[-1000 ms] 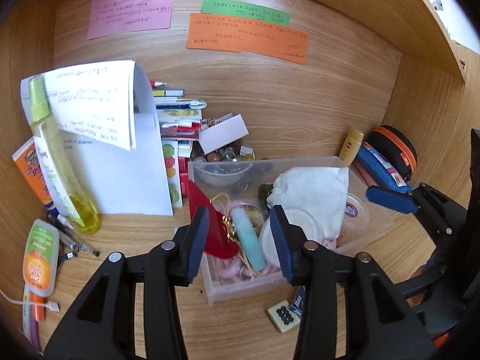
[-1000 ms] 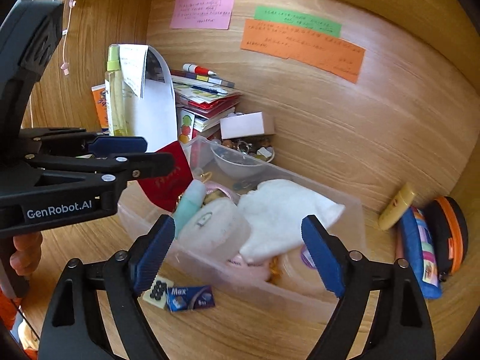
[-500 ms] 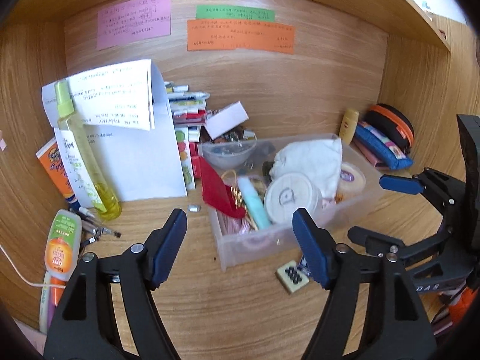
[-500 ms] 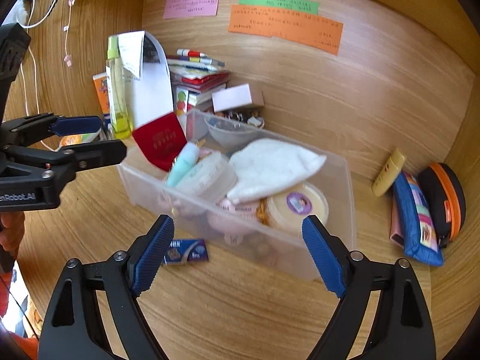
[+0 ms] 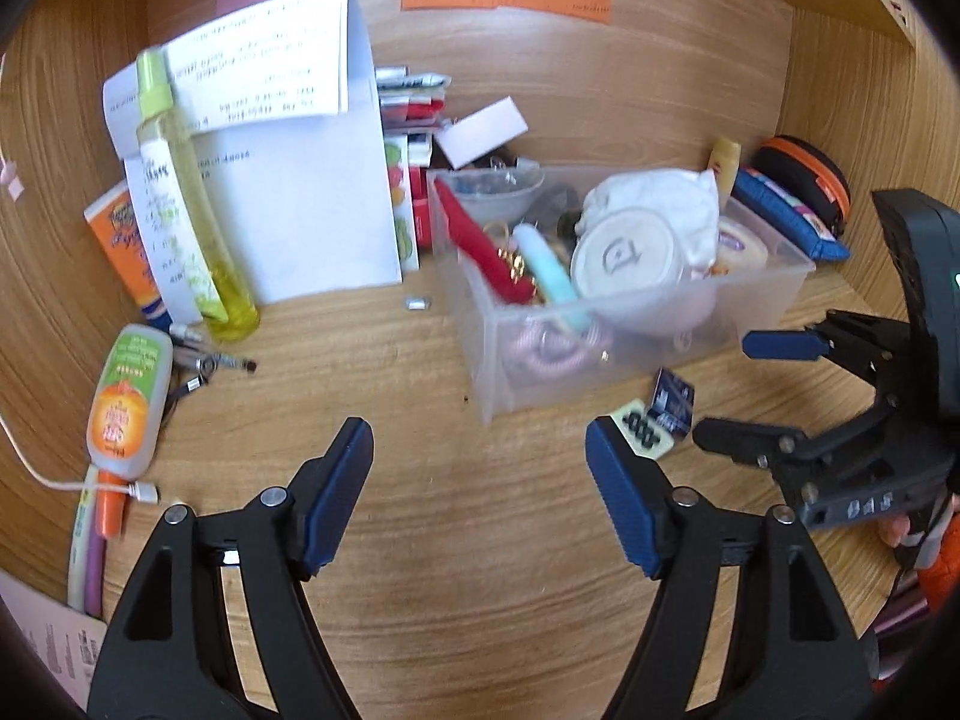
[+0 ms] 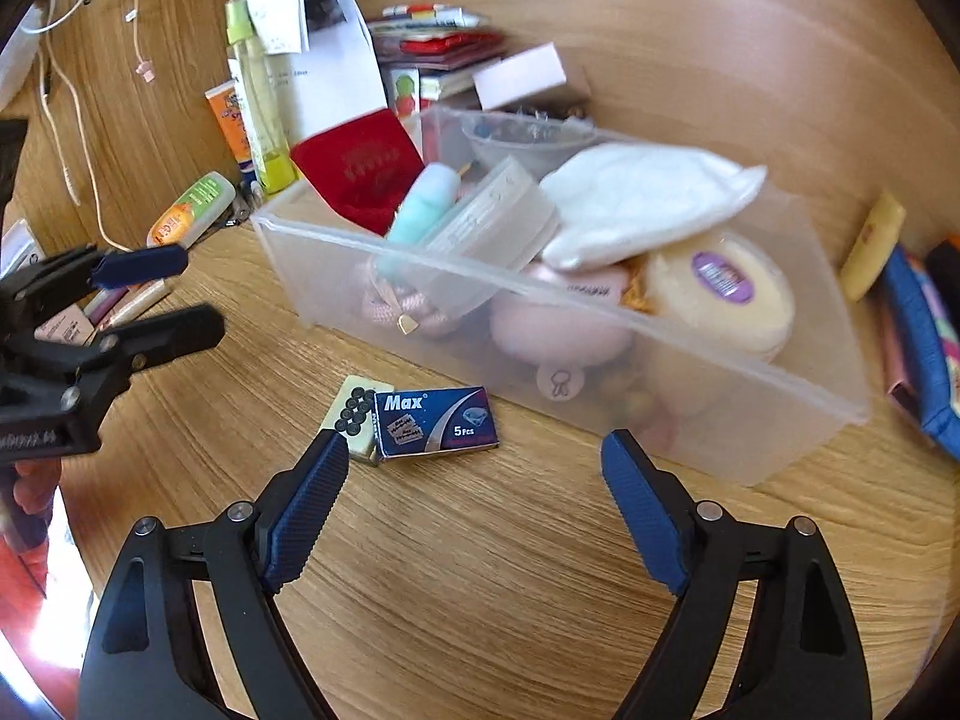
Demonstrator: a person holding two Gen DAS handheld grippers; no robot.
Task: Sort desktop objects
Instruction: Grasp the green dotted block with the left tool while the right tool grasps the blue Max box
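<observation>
A clear plastic box (image 5: 774,291) (image 6: 690,372) stands on the wooden desk, full of small items: a red pouch (image 6: 360,171), a teal tube (image 5: 549,270), a round lidded tub (image 5: 627,258) and a white cloth (image 6: 642,192). In front of it lie a blue "Max" blade packet (image 6: 435,422) (image 5: 673,402) and a cream domino tile (image 6: 355,414) (image 5: 642,429). My left gripper (image 5: 477,456) is open and empty, above bare desk short of the box. My right gripper (image 6: 474,468) is open and empty, just short of the packet and tile.
A yellow spray bottle (image 5: 186,198), folded papers (image 5: 300,180), an orange tube (image 5: 123,240) and a lotion bottle (image 5: 126,402) stand at the left. Stacked books (image 6: 438,54) sit behind the box. A blue pencil case (image 5: 786,210) and orange-trimmed pouch (image 5: 804,174) lie right.
Both grippers have pulled back from the box. The left gripper's jaws have opened wide and it now sits over bare desk. The right gripper has dropped toward the packet and tile.
</observation>
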